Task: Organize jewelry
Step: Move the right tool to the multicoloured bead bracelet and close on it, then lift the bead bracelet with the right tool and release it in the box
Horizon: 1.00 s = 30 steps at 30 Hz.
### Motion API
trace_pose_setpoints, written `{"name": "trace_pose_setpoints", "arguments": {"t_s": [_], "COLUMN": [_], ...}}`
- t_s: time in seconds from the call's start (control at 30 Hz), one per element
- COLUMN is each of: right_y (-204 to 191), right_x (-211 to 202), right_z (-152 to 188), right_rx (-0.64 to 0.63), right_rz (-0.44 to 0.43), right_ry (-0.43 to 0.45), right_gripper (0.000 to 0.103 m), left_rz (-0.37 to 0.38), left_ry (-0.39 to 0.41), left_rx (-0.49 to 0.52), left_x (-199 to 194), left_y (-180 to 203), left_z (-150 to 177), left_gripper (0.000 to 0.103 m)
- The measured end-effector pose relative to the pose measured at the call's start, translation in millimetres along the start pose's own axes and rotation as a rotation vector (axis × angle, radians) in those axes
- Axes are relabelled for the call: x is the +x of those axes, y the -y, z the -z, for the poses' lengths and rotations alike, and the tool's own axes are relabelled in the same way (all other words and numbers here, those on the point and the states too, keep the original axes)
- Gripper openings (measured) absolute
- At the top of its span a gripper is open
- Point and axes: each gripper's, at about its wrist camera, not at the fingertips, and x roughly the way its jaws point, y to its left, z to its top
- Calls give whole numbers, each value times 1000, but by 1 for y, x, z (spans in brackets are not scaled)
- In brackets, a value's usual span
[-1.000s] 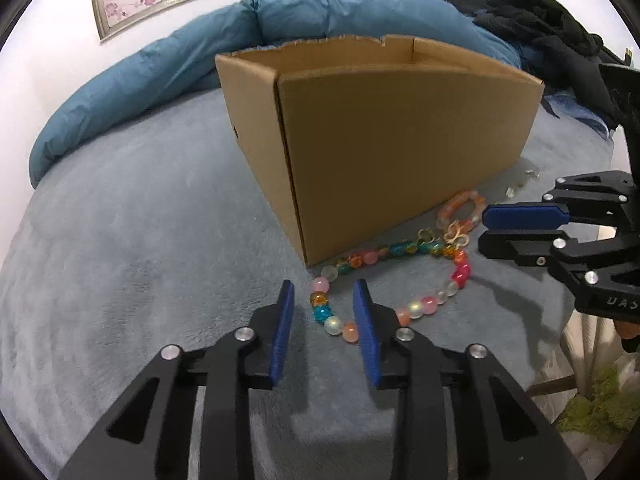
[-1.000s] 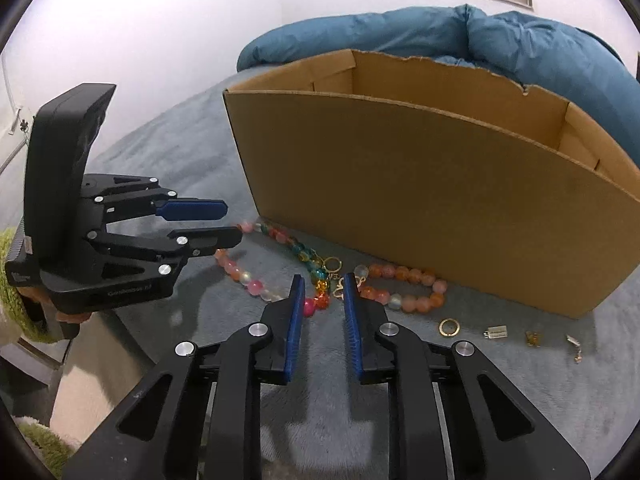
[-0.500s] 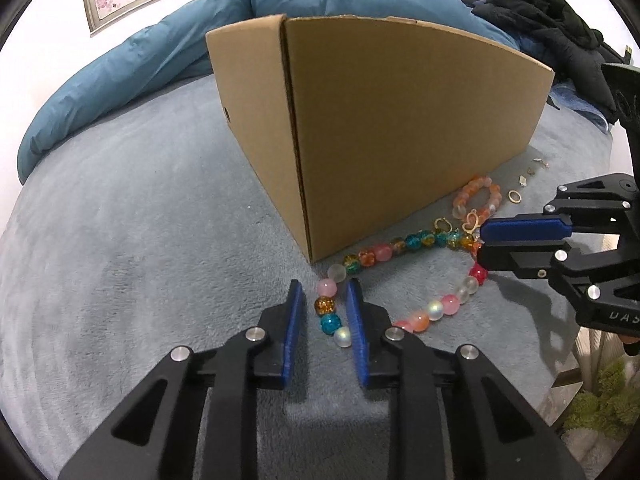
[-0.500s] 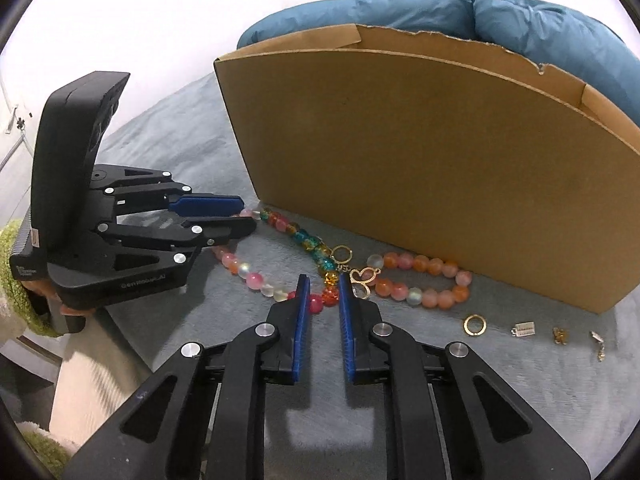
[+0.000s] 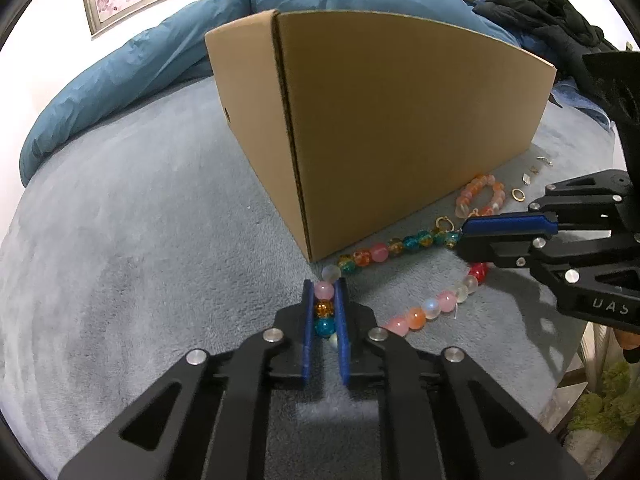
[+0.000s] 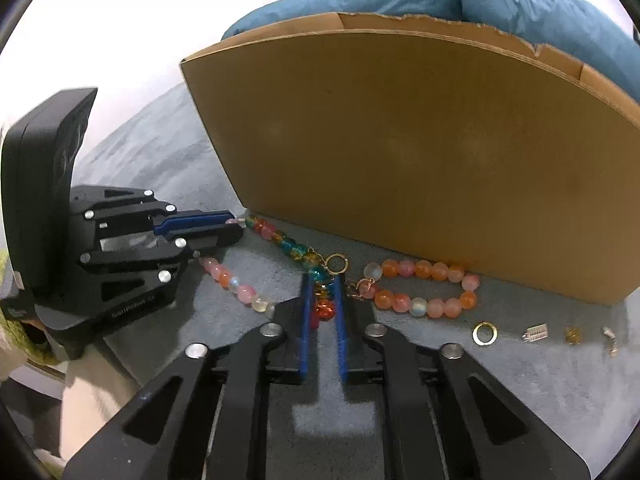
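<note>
A long strand of multicoloured beads [image 5: 378,254] lies in a loop on the grey blanket, in front of the cardboard box [image 5: 400,120]. My left gripper [image 5: 325,284] is closing on the loop's left end, with pink, amber and teal beads pressed between its blue pads. In the right wrist view my right gripper [image 6: 323,278] is closing on the same strand [image 6: 280,236] near its gold clasp ring, an orange bead squeezed between the pads. Each gripper shows in the other's view: left gripper [image 6: 232,228], right gripper [image 5: 464,236].
An orange and pink bead bracelet [image 6: 424,270] lies against the box [image 6: 400,140]. To its right are a gold ring [image 6: 485,333] and several tiny metal pieces [image 6: 536,333]. A blue duvet [image 5: 140,68] and black clothing [image 5: 540,4] are piled behind the box.
Both grippers came down onto the bead strand and their jaws narrowed until beads sit pinched between the pads. The box looms larger in both views.
</note>
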Motion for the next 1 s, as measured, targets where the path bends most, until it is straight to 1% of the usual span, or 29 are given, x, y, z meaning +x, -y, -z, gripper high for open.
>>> {"name": "trace_pose_setpoints", "arguments": {"t_s": [0.27,0.37,0.6,0.73,1.0], "right_y": [-11,-14,-13,-16,-13], "right_x": [-23,-29,-35,-31,-46], "right_z": [5,7,9,6,10], "right_rx": [-85,-99,-84,-72,-52], "right_rz": [57,59,52,50,48], "right_ry": [44,55,63,64,103], "right_gripper": [7,7,7,7,7], "left_rz": [-10,-12,-25,-29,-39], "left_ry": [11,13,16,32,49], "left_rx": [0,-6,-17,-26,-57], "left_x": [-12,-18,-29,-36,-57], "left_y": [6,8,15,17,20], "left_z": [1,1,0,-2,-8], "left_gripper": [9,9,9,9,9]}}
